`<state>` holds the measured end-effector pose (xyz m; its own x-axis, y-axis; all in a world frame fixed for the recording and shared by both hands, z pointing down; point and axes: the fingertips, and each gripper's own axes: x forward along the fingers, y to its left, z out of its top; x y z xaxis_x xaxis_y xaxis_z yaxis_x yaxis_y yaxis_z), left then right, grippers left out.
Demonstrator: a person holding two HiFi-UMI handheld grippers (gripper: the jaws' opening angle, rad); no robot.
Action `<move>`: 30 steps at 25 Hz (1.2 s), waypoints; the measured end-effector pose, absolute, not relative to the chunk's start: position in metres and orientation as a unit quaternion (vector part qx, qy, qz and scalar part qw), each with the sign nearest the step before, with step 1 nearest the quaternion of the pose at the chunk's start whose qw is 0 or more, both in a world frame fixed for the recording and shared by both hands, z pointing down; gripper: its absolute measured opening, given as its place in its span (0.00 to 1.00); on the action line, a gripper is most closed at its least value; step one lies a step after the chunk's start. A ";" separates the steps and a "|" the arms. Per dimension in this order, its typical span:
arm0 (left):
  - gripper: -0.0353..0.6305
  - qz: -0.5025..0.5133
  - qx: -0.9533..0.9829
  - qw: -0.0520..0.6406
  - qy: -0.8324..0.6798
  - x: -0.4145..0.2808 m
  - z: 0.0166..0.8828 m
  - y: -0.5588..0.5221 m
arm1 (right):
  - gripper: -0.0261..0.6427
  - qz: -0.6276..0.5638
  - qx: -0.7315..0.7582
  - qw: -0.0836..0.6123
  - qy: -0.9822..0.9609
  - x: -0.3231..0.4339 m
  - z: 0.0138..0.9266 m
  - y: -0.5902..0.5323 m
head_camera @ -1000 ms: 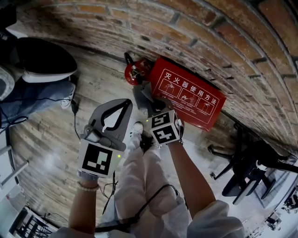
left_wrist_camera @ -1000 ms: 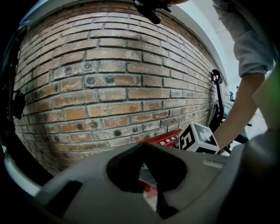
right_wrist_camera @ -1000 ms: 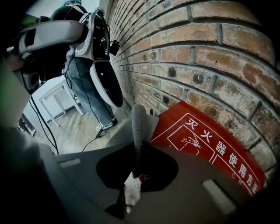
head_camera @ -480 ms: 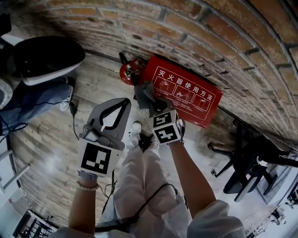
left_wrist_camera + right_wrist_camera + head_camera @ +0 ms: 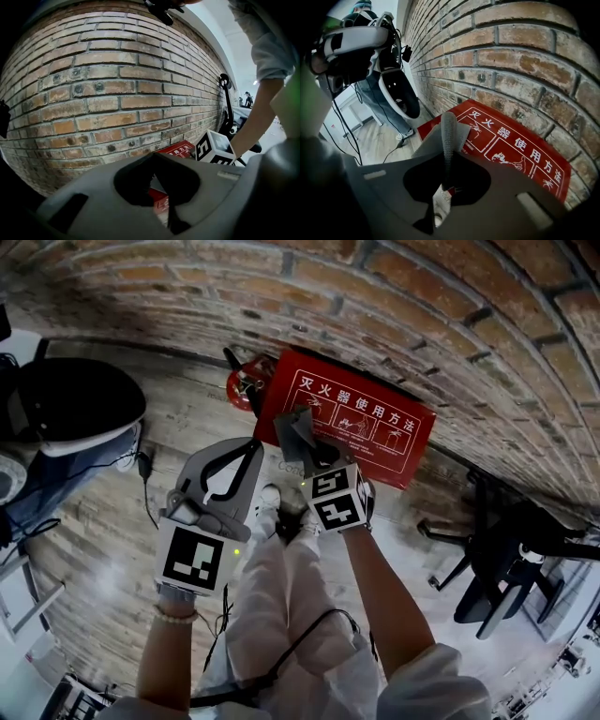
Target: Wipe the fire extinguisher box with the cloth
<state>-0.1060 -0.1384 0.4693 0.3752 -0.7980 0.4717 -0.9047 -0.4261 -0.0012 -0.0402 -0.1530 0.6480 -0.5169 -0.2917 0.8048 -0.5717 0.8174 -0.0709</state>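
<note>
The grey cloth [image 5: 448, 130] is clamped between the closed jaws of the right hand-held gripper [image 5: 444, 174] and is held up against the left part of the red fire extinguisher box [image 5: 361, 423], so the wiping is judged to be at an early stage. No wiped patch can be made out, and most of the printed front is apparently left to be covered. Whether the cloth actually touches the panel cannot be told. The box is seen in the upper middle of the head view, set at the foot of the brick wall [image 5: 450, 324]. The left hand-held gripper [image 5: 249, 450] is held lower left of the box, its jaws together on nothing.
</note>
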 end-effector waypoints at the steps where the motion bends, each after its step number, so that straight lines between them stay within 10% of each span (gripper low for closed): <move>1: 0.05 0.205 0.820 0.129 -0.518 -0.103 0.469 -0.139 | 0.07 0.167 0.255 0.422 -0.854 -0.036 0.648 -0.153; 30: 0.05 0.216 0.848 0.113 -0.470 -0.033 0.467 -0.145 | 0.07 0.159 0.307 0.440 -0.829 0.089 0.649 -0.156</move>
